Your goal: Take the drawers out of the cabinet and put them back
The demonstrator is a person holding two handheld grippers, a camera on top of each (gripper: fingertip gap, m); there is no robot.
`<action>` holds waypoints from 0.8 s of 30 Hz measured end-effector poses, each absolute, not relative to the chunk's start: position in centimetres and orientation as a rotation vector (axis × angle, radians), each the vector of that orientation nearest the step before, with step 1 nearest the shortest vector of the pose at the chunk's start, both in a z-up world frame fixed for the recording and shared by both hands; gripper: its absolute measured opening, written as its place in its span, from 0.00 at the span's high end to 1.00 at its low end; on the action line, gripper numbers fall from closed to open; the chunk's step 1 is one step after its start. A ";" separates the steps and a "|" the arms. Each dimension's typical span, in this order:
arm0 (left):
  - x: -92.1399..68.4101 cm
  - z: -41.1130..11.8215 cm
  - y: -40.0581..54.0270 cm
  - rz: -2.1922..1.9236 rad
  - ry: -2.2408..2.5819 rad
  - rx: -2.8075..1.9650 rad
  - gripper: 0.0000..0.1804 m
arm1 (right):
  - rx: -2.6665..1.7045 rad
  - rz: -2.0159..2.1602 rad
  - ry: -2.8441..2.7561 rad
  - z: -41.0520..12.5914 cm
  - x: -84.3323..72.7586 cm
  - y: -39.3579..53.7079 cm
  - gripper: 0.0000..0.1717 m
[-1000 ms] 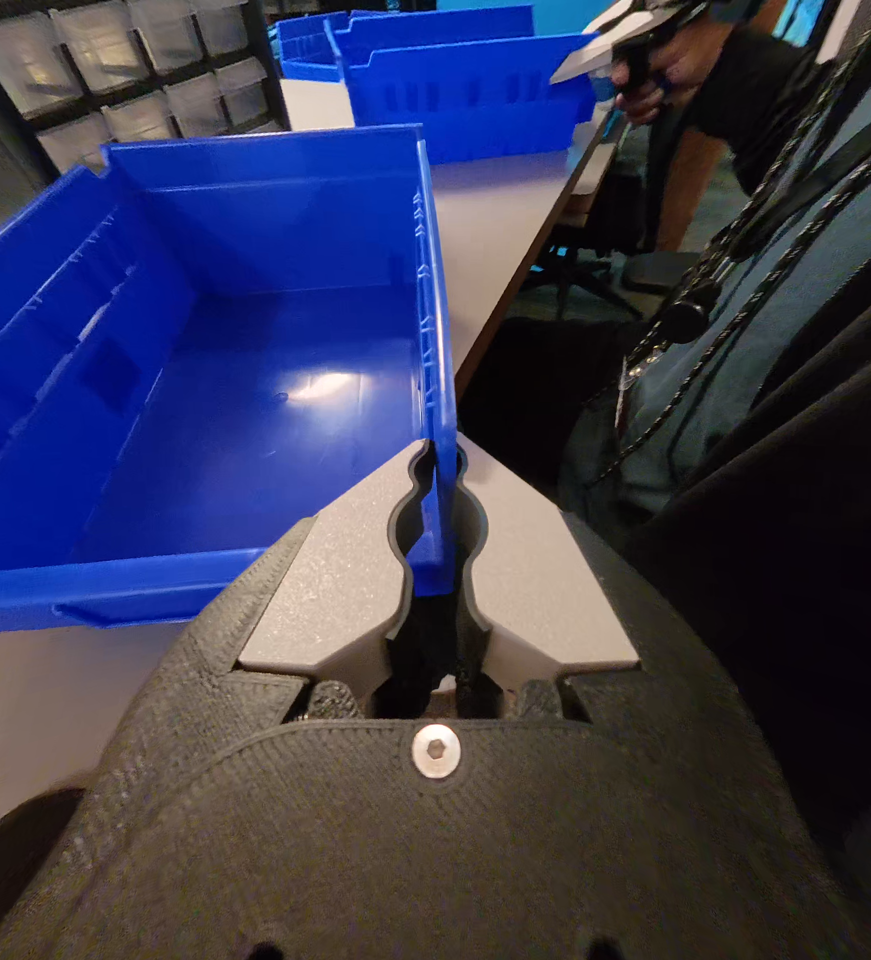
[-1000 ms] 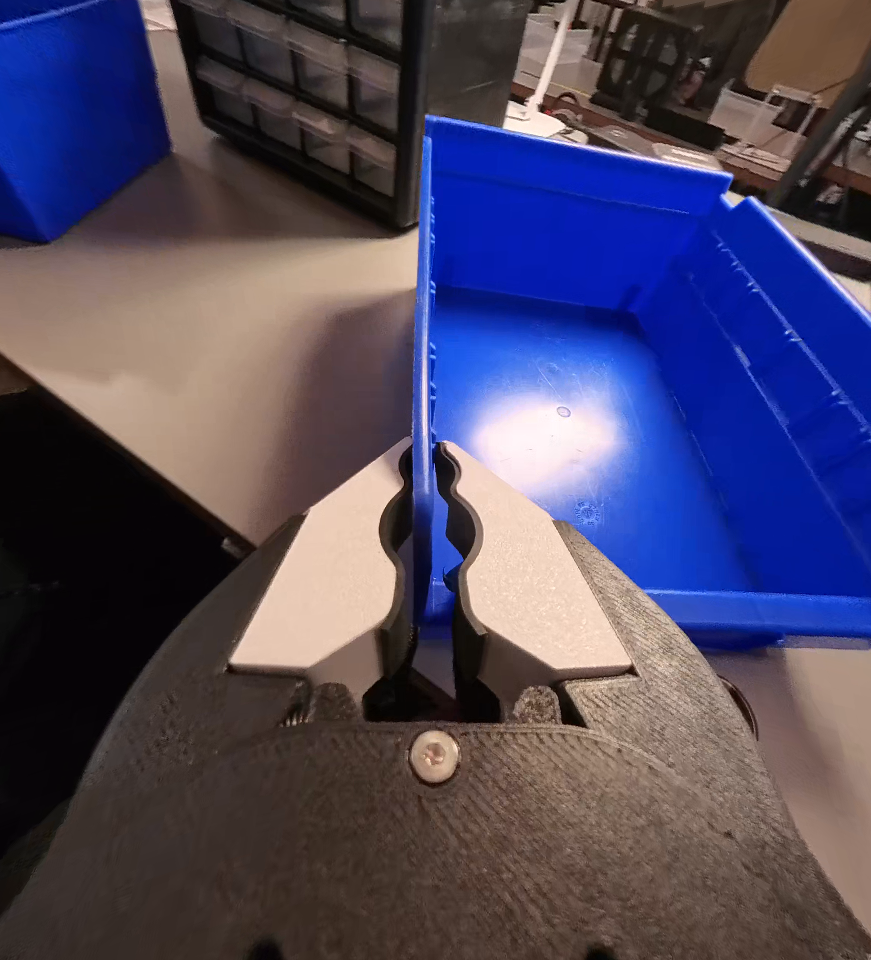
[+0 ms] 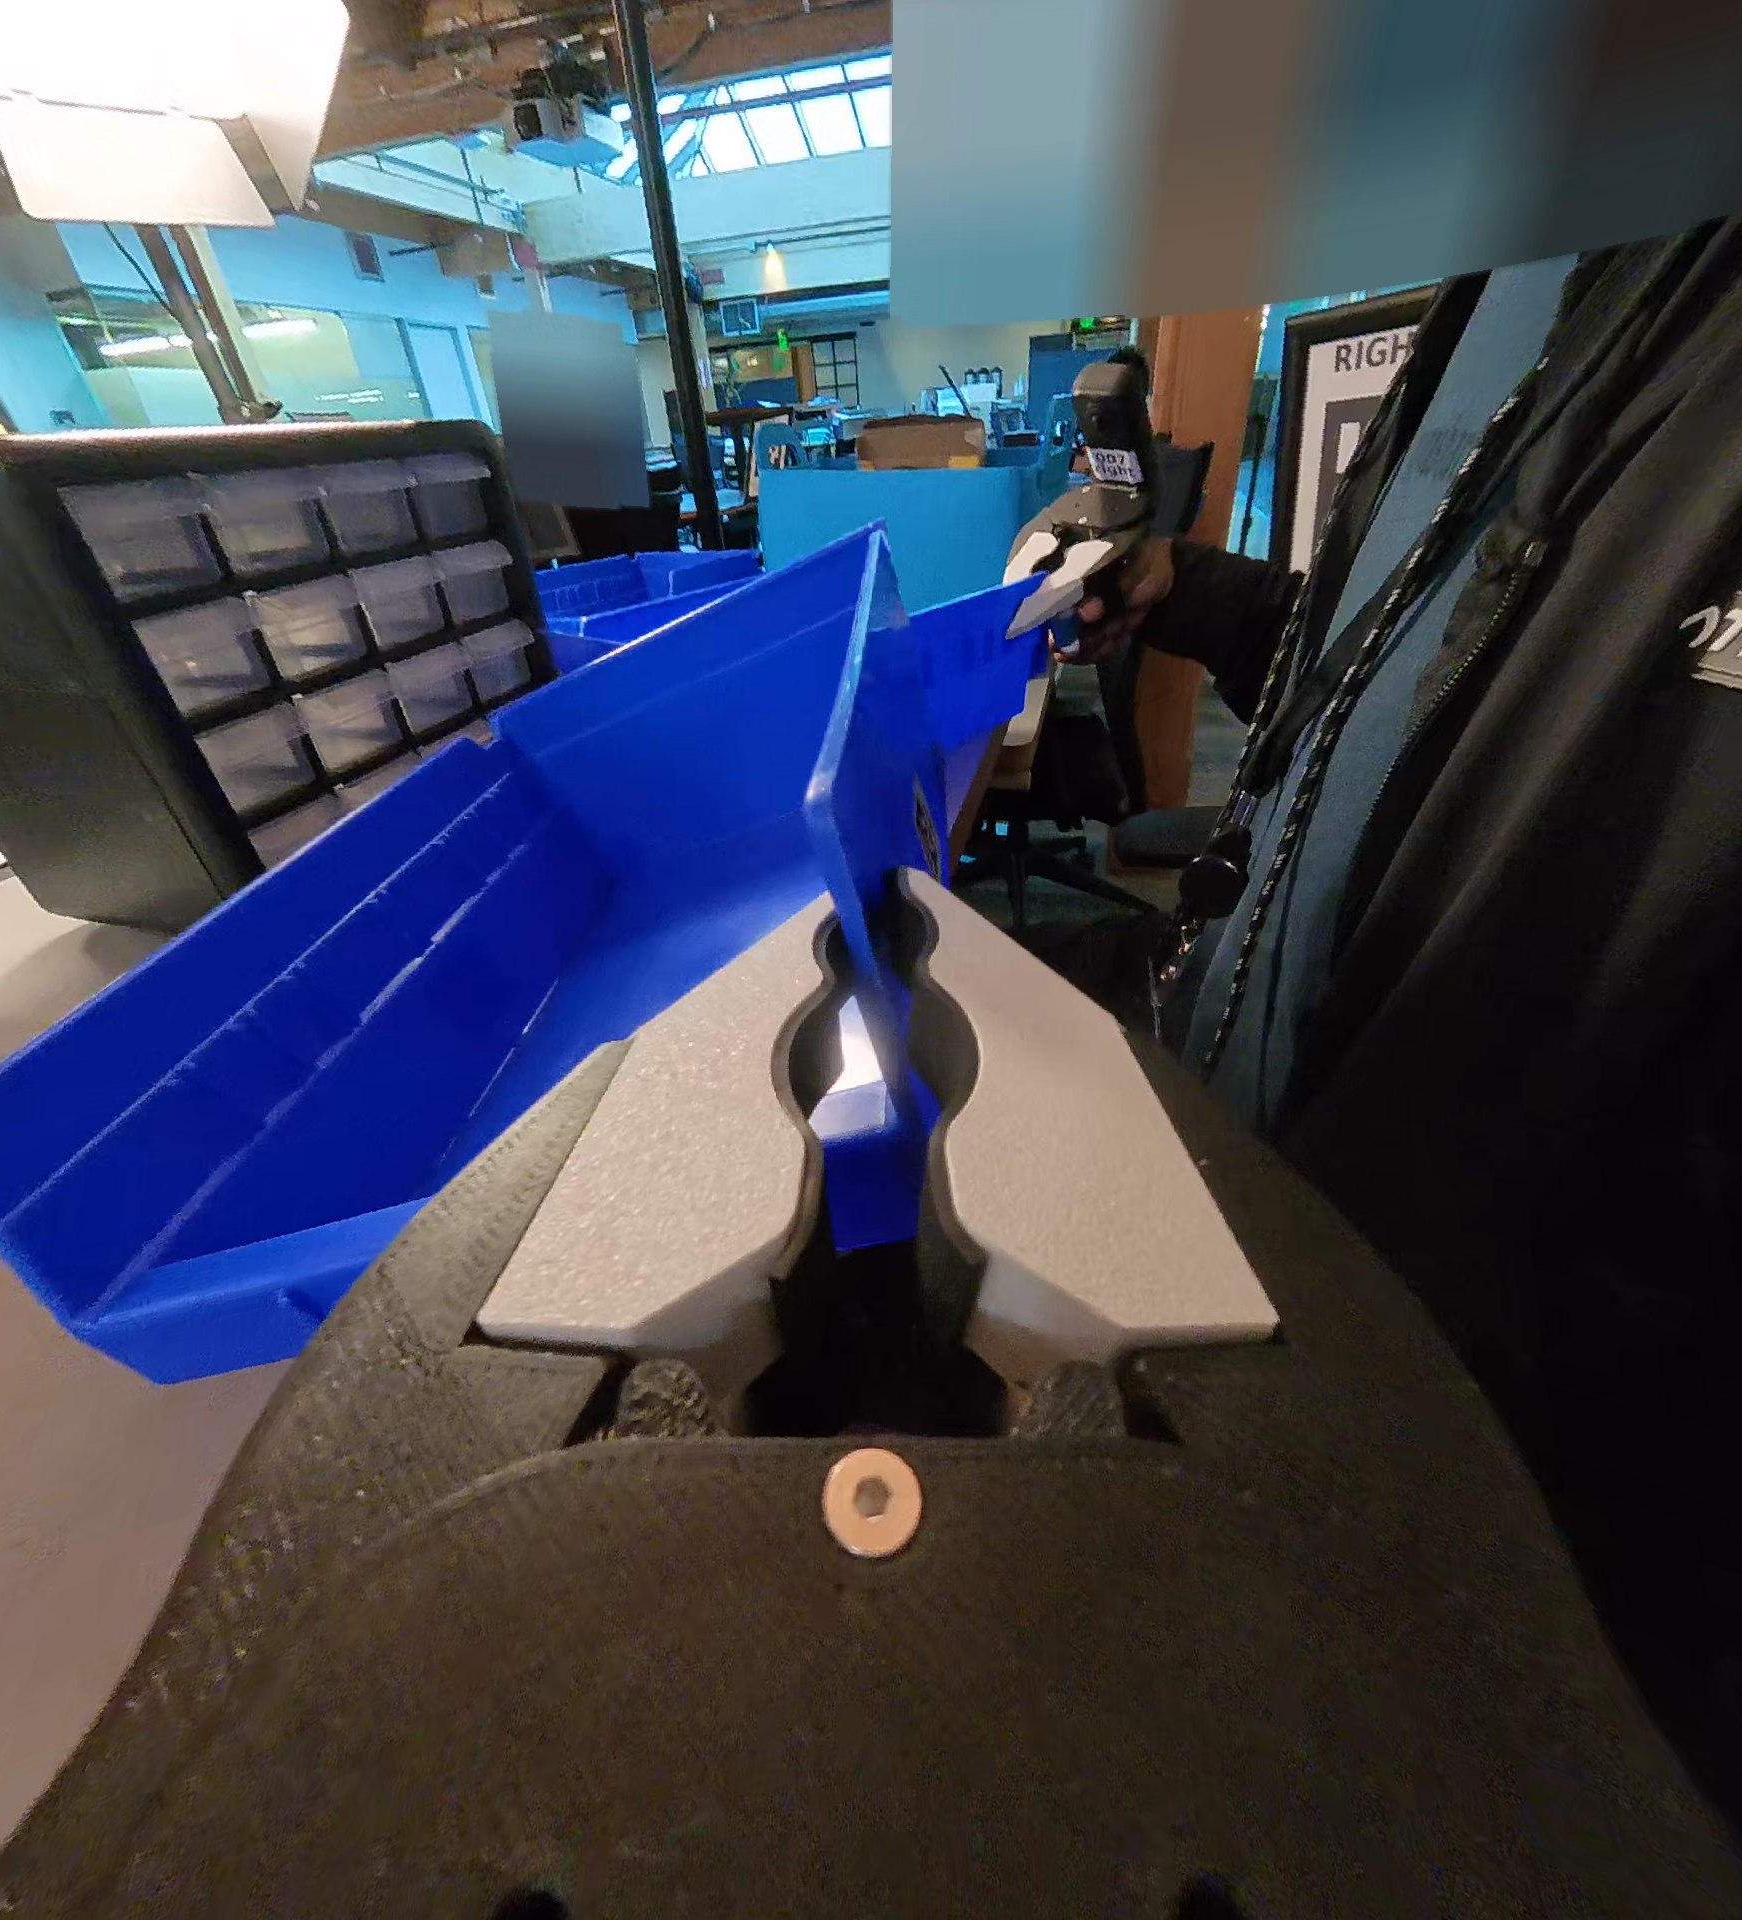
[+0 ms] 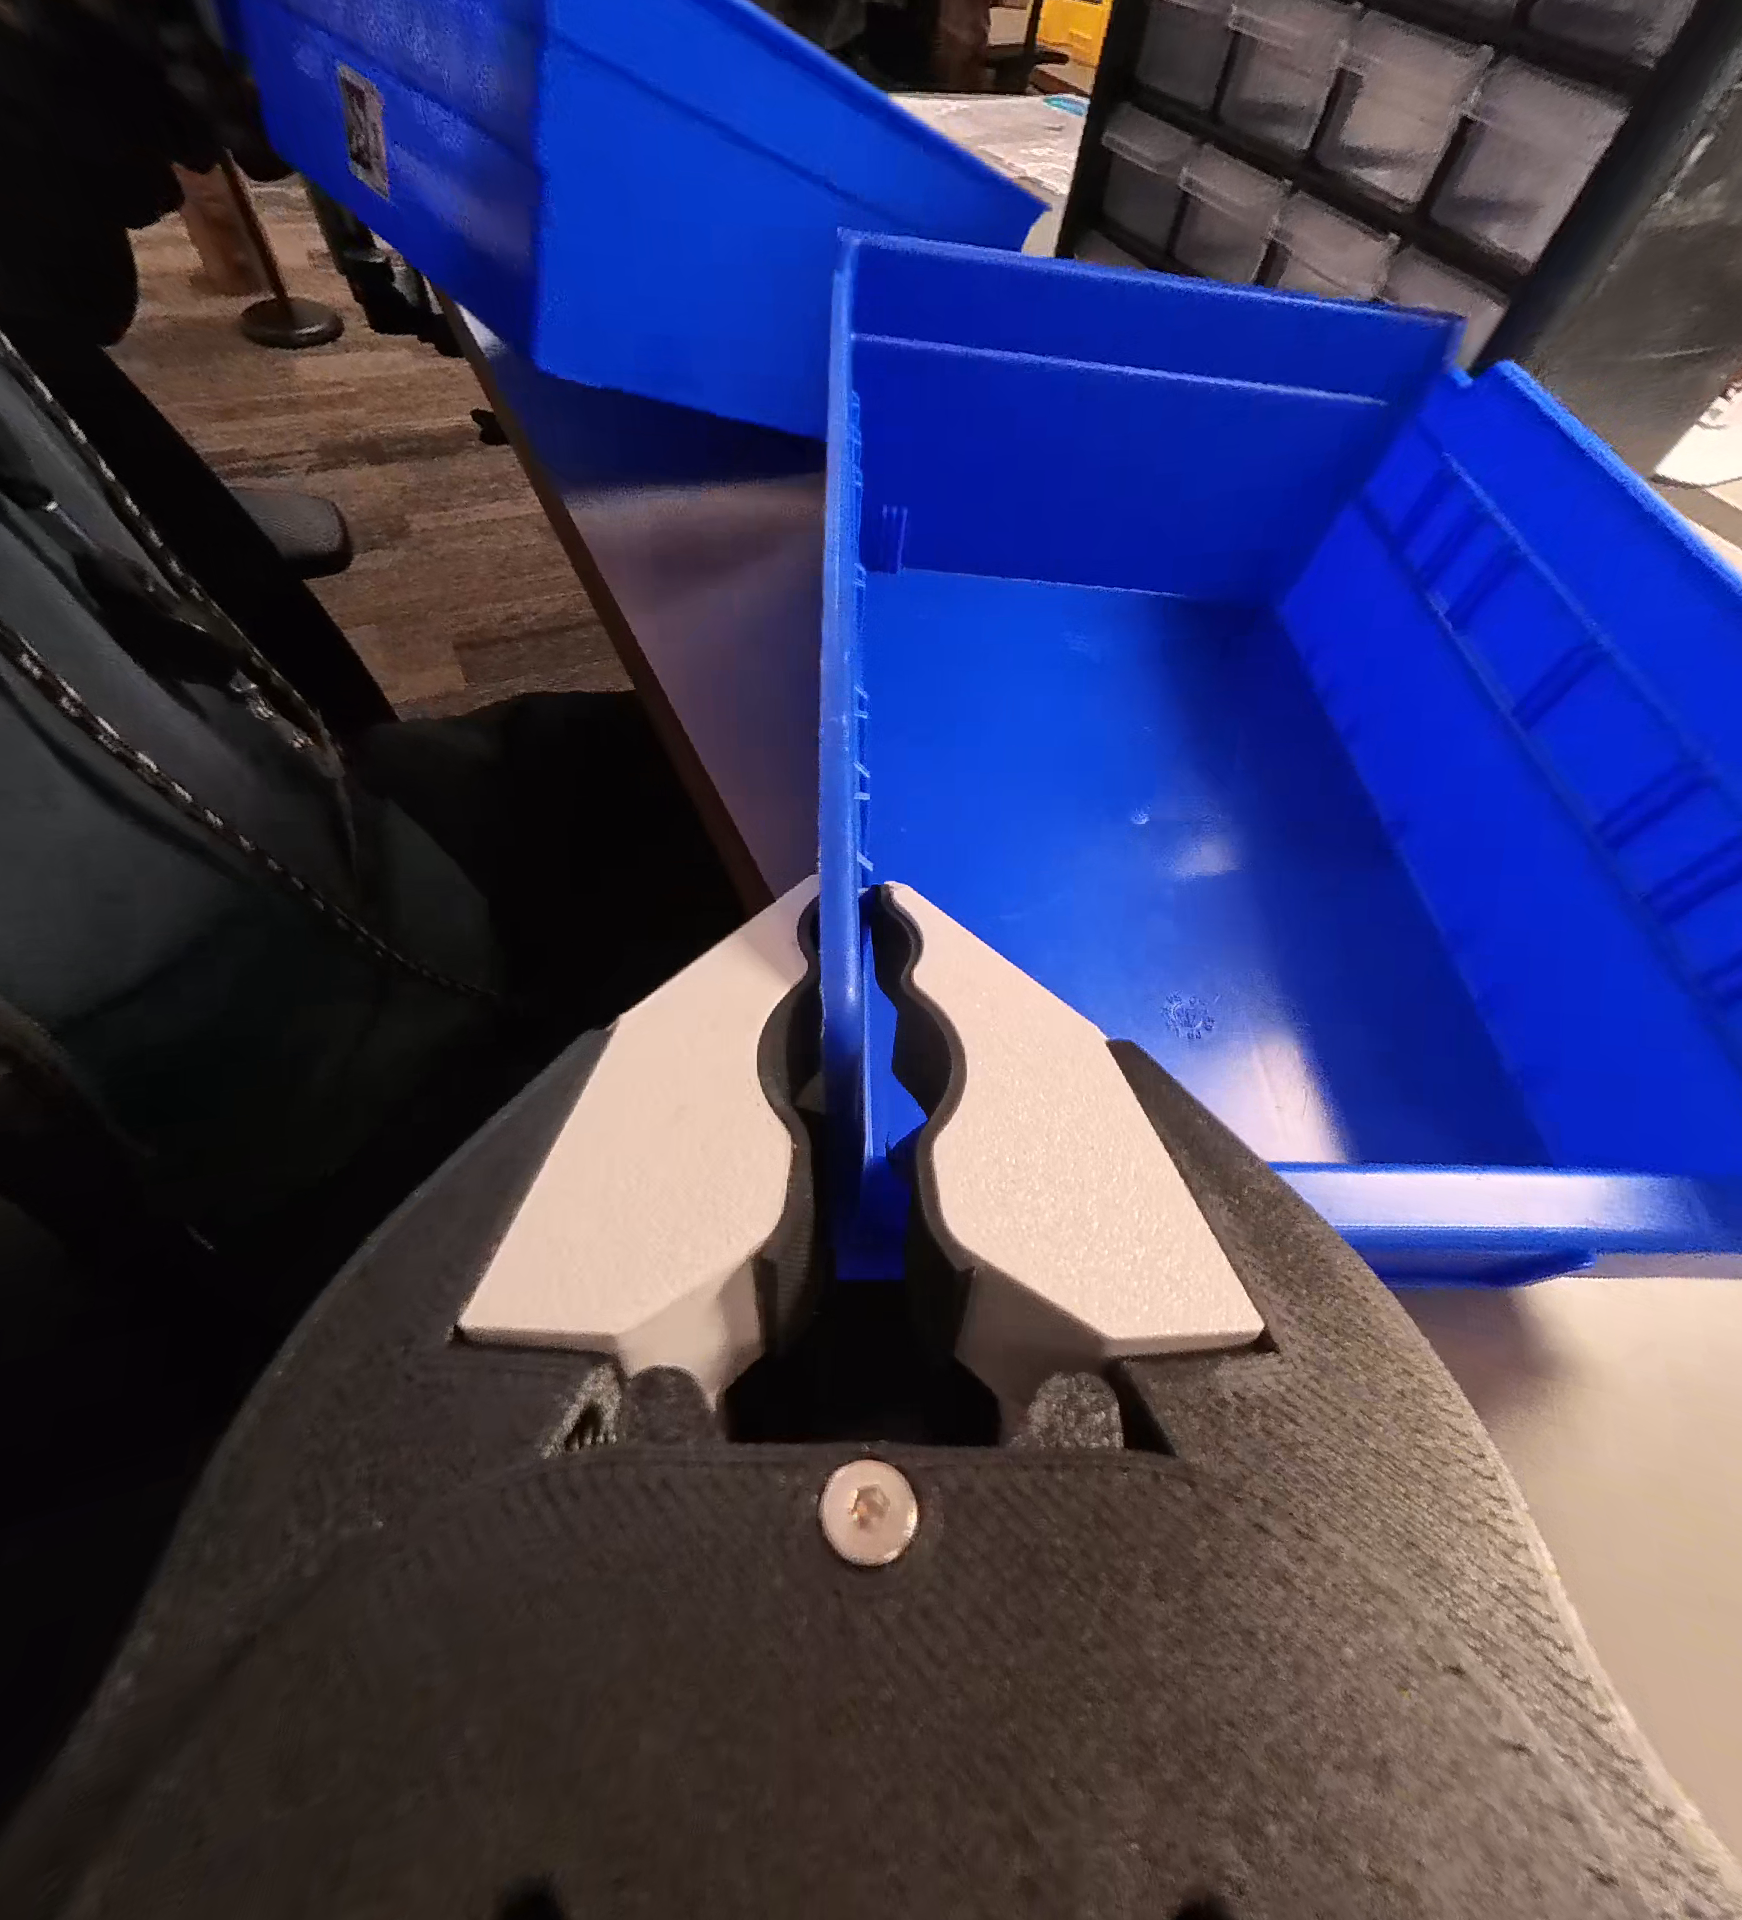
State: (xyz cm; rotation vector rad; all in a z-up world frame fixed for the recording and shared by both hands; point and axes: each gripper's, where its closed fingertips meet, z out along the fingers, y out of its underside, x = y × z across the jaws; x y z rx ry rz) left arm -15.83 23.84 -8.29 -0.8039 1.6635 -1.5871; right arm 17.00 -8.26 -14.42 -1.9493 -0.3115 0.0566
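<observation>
My left gripper is shut on the right side wall of a blue bin and holds it raised and tilted above the grey table. My right gripper is shut on the left side wall of a second blue bin. Both bins are empty. In the left wrist view the right gripper shows farther off, clamped on its bin. The left bin hangs at the upper left of the right wrist view.
A black cabinet of small clear drawers stands at the back of the table; it also shows at the top right of the right wrist view. More blue bins lie behind. A person's dark jacket is close on the right, past the table edge.
My left gripper has lifted its bin off the table and tilted it, still gripping the wall. My right gripper has swung its bin round; the cabinet now lies to its upper right.
</observation>
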 end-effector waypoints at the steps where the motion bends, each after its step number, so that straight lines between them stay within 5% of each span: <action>1: -15.9 -8.1 24.0 -1.592 1.649 -0.802 1.00 | -1.948 0.064 -0.319 -14.4 16.8 -8.1 0.96; 18: -11.5 -2.1 21.4 -1.560 1.566 -0.554 1.00 | -1.841 0.206 -0.558 -14.1 10.9 1.6 0.96; 22: -8.2 -1.5 19.8 -1.615 1.574 -0.506 1.00 | -1.724 0.240 -0.484 -12.2 9.8 4.9 0.70; 24: -6.9 -1.5 19.1 -1.620 1.592 -0.491 1.00 | -1.696 0.229 -0.387 -11.3 11.4 4.4 0.66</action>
